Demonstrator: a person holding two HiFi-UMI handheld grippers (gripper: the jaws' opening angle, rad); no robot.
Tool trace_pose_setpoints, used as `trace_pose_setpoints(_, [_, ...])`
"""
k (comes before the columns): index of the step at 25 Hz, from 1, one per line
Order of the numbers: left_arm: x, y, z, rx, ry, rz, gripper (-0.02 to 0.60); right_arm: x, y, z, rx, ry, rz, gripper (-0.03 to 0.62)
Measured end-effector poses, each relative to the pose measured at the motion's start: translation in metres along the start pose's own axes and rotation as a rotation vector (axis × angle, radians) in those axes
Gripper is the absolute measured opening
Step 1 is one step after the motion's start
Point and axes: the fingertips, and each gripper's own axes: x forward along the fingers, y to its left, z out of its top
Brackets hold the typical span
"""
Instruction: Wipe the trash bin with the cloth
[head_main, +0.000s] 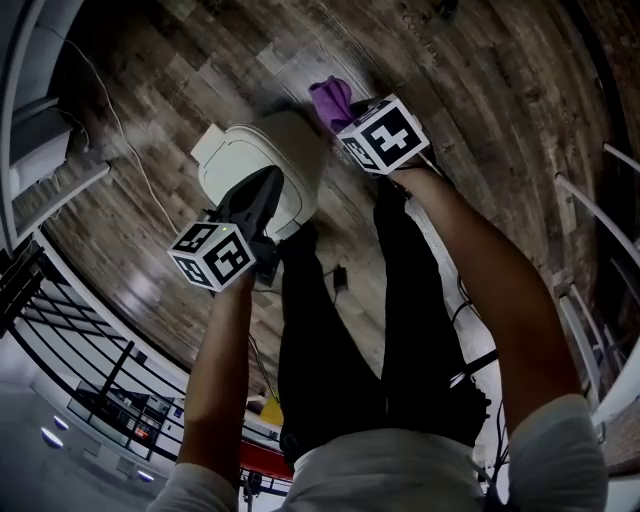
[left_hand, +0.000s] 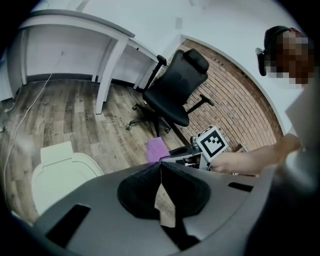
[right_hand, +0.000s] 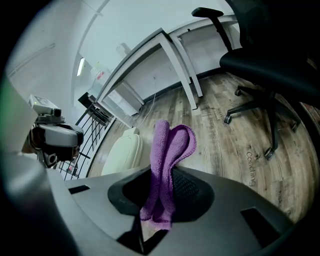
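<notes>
We count one trash bin (head_main: 262, 160) on the floor (head_main: 180, 90), one purple cloth (right_hand: 167, 150), two grippers. The right gripper (right_hand: 161, 175) clamps the purple cloth beside the trash bin. The left gripper (left_hand: 161, 167) is closed and empty above it, both arms outstretched.

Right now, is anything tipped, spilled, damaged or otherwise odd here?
Nothing stands out. The cream plastic trash bin stands upright, lid closed, on the wood-plank floor; the right gripper grips the folded purple terry cloth.

Steep head view, tool cameras; common bin (head_main: 285, 150)
</notes>
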Motion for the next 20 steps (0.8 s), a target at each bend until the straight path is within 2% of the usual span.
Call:
trace_pose_setpoints(7, [0.001, 0.034, 0.014, 0.153, 0.074, -0.094, 0.004, 0.035, 0.014, 0.022, 0.145, -0.012, 0.016, 0.101])
trace_pose_setpoints(14, [-0.010, 0.065, 0.018, 0.331, 0.216, -0.262, 0.005, 0.082, 0.026, 0.047, 0.478, -0.076, 0.032, 0.101])
trace_pose_setpoints(17, [-0.028, 0.095, 0.024, 0.383, 0.270, -0.297, 0.005, 0.100, 0.029, 0.062, 0.613, -0.132, 0.037, 0.101])
trace_pose_setpoints(20, [-0.031, 0.119, 0.038, 0.440, 0.289, -0.312, 0.005, 0.113, 0.021, 0.076, 0.722, -0.184, 0.053, 0.101])
